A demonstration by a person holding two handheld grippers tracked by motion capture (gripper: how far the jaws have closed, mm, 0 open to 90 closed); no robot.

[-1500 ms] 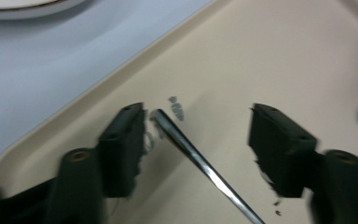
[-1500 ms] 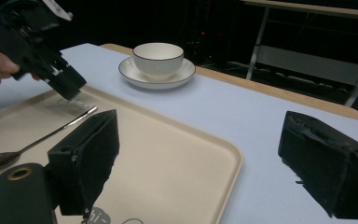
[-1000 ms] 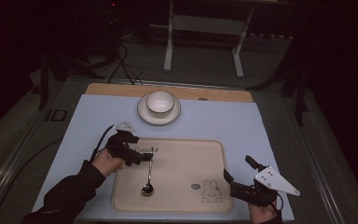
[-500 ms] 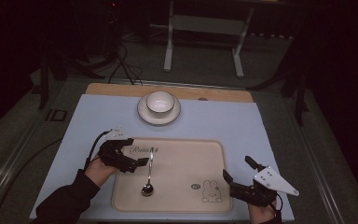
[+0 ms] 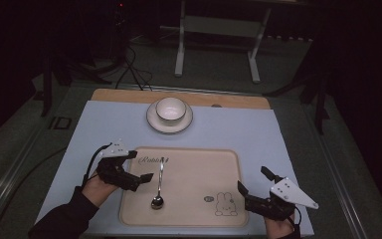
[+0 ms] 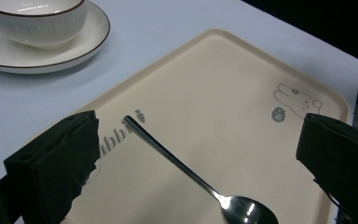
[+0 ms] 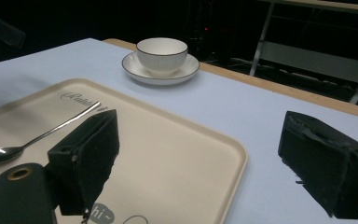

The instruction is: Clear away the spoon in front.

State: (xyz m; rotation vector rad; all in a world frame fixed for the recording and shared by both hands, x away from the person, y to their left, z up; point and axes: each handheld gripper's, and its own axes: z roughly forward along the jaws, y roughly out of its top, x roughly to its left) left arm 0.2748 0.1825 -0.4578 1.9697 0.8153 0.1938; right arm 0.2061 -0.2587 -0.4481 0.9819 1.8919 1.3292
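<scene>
Left gripper (image 5: 146, 177) jaws wide, hovering just left of teaspoon (image 5: 158, 184) lying loose on beige tray (image 5: 229, 159), likely lining up for handle; right gripper (image 5: 242, 191) wide too, parked at tray's right edge.

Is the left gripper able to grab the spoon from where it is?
Probably yes. The left gripper is open beside the spoon on the tray, and nothing lies between its jaws and the handle.
</scene>
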